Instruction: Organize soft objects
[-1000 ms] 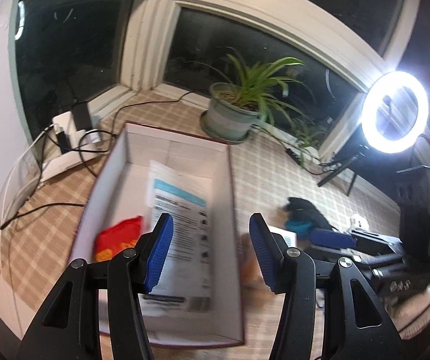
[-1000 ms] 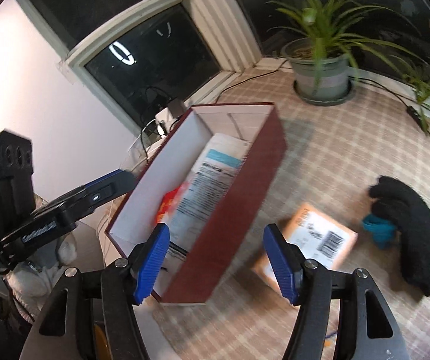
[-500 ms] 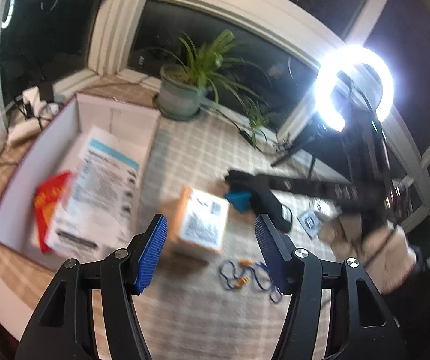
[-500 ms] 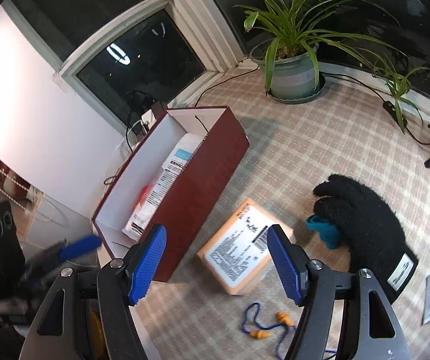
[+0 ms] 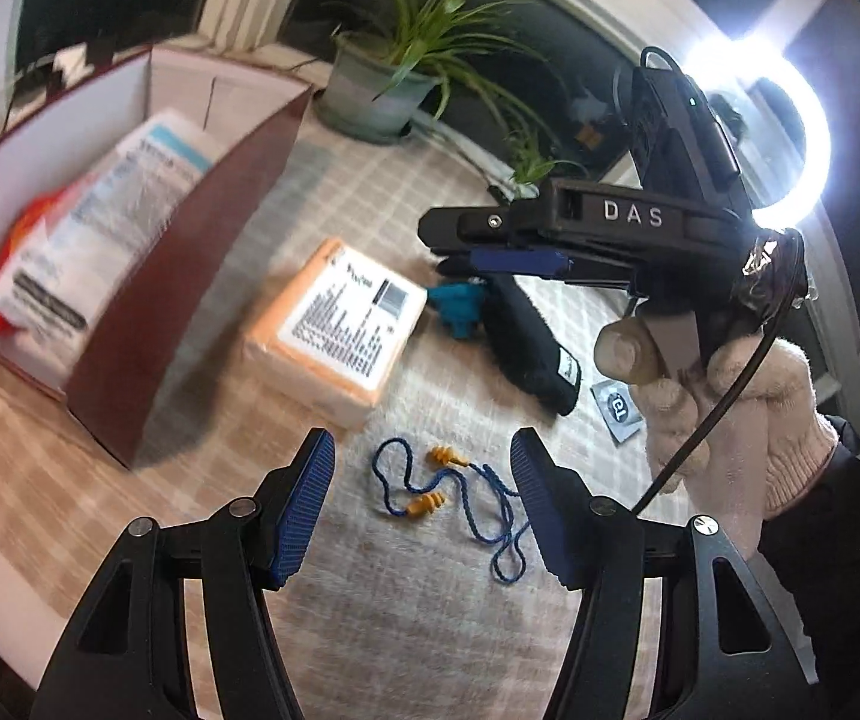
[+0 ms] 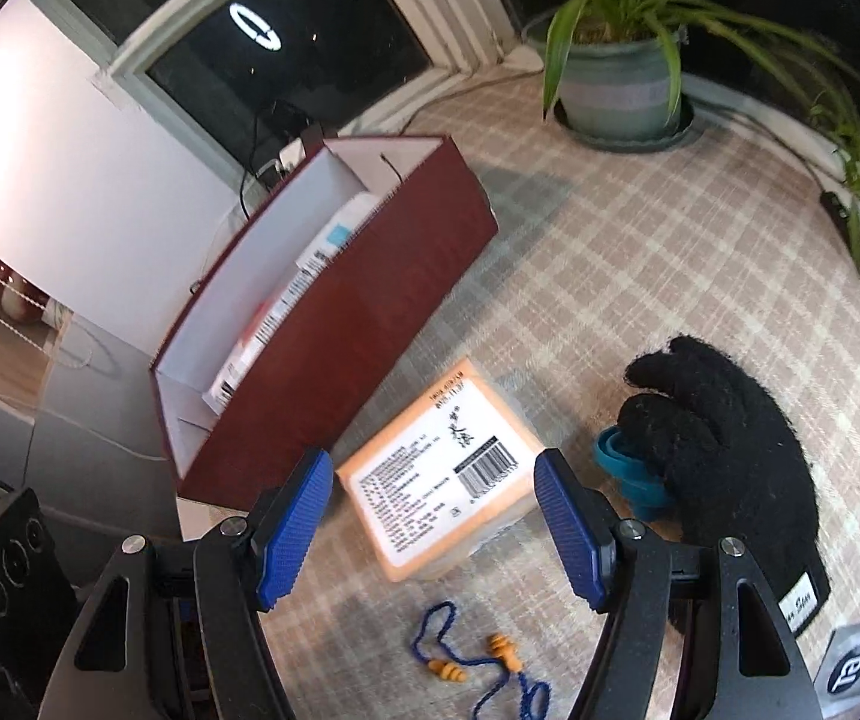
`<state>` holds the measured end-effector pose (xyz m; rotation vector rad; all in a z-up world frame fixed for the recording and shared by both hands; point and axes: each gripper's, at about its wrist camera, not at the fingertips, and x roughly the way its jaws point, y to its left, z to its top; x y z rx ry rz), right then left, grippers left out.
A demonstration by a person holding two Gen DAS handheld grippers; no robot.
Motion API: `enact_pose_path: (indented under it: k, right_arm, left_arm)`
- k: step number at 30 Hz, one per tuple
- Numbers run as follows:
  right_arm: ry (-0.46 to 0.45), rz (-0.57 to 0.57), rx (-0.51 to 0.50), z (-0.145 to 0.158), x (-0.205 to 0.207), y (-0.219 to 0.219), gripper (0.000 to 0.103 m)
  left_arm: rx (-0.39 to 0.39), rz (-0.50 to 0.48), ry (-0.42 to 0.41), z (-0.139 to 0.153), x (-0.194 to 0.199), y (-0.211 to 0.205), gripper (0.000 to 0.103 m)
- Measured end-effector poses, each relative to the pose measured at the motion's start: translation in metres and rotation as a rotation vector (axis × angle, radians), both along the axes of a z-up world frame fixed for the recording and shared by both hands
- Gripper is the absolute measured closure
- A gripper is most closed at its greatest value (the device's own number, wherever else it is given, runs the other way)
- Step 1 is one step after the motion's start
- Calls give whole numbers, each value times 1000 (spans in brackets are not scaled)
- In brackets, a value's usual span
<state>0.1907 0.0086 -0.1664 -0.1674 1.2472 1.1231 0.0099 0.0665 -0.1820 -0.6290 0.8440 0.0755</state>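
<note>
A dark red box [image 5: 190, 276] [image 6: 334, 324] stands at the left and holds a white packet [image 5: 100, 222] and a red packet [image 5: 22, 222]. An orange soft packet with a white label [image 5: 340, 324] [image 6: 442, 474] lies beside the box. Orange earplugs on a blue cord [image 5: 448, 492] [image 6: 478, 672] lie on the checked cloth. A black glove [image 5: 526, 336] [image 6: 730, 456] lies partly over a teal object [image 5: 457, 306] [image 6: 628, 474]. My left gripper [image 5: 421, 507] is open and empty above the earplugs. My right gripper [image 6: 433, 531] is open and empty over the orange packet; it also shows in the left wrist view [image 5: 490, 246].
A potted plant [image 5: 388, 84] [image 6: 622, 78] stands at the back by the window. A ring light [image 5: 790, 138] shines at the right. A small grey sachet [image 5: 619, 405] [image 6: 856, 660] lies right of the glove. Cables and a power strip [image 6: 286, 156] sit behind the box.
My left gripper has swung right from over the box to above the earplugs. My right gripper has moved closer over the orange packet. Both stay open.
</note>
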Motion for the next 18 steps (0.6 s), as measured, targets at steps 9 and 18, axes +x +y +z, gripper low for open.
enact_pose_path:
  k: [9,18]
  right_arm:
    - [34,85,-48,-30,15,25,37]
    - [53,113,-67,-51,23,44,37]
  left_arm:
    - [-12,96,73,-31,19,-4,43]
    - [-38,161,107,-49,35,10,43]
